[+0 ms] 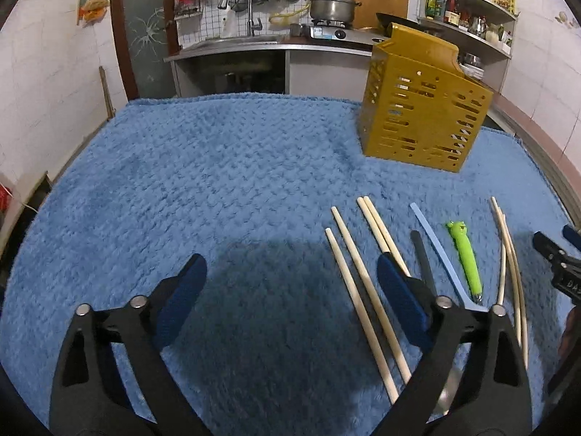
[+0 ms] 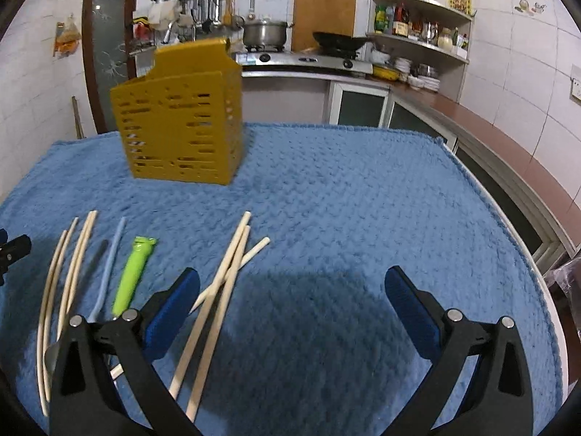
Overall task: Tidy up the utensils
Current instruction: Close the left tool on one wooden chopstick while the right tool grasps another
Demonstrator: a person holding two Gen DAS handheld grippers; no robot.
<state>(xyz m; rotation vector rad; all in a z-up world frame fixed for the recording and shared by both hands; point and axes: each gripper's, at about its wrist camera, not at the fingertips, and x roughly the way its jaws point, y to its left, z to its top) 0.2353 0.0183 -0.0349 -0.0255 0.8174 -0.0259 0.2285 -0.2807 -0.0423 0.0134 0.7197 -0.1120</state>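
Blue cloth (image 1: 218,181) over the surface: thick, fleecy, nubbly pile, matt. Chopsticks (image 1: 359,283): pale bare wood by the look, smooth, matt. Holder (image 1: 421,116), far right: mustard plastic, slotted walls, slight sheen. Green utensil handle (image 1: 466,258): glossy plastic. Light blue handle (image 1: 435,243): matt, plastic-looking. Left tongs (image 1: 290,272): matt black plastic arms, blue ribbed pads, shiny metal pins. Far pot (image 1: 332,7): bright metal.

White tiled walls (image 2: 515,72), dim indoor light. Blue fluffy cloth (image 1: 225,181) covers the table. Behind: counter with sink (image 1: 239,40) and tap, gas stove (image 2: 305,60) with steel pot (image 1: 332,7) and black wok (image 2: 339,41), corner shelves (image 2: 417,40) of bottles, frosted-glass door (image 2: 105,54).
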